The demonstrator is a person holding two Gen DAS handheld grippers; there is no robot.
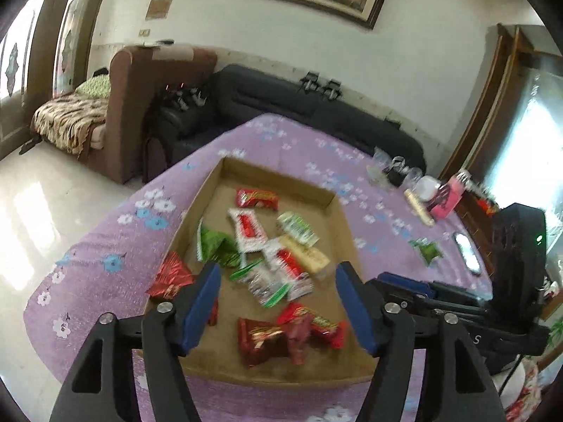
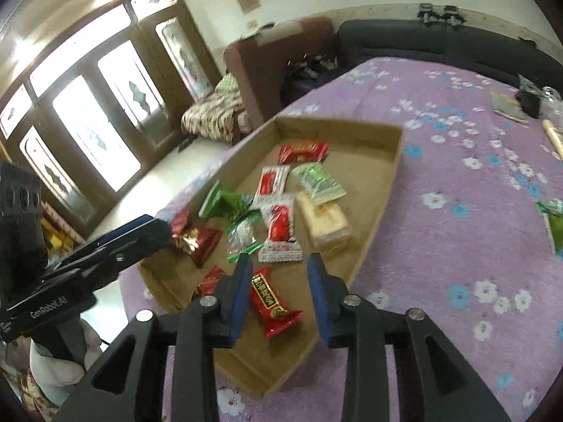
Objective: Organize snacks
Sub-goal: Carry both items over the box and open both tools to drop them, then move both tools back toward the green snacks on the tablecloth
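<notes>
A purple flowered cloth [image 1: 105, 246] covers the large table, and on it sits a shallow cardboard tray [image 1: 327, 239] with low walls, which holds nearly all the snacks. Inside the tray, a red packet [image 1: 256, 198] lies nearest the far wall, with a white-and-red wrapper [image 1: 248, 229] and a pale green packet [image 1: 297, 228] just in front of it. A beige bar [image 1: 308, 255] lies near the right wall, a green foil packet [image 1: 216, 246] near the left wall, and several red wrappers cluster at the near end. The far third of the tray floor is bare cardboard.

Outside the tray, 1 green snack [image 2: 552, 221] lies alone on the cloth, well apart to the right, with open cloth between it and the tray wall.

The left gripper [image 1: 278, 302] hangs over the near end of the tray, jaws spread wide and holding nothing. The right gripper [image 2: 281, 295] is also released, its blue pads either side of a red bar [image 2: 272, 302] lying on the tray floor; contact cannot be told.

Only the left view shows the pink box [image 1: 445, 200] and small items at the table's far right edge. Only the right view shows the tray's near corner [image 2: 267, 387] and the left gripper from the side.
</notes>
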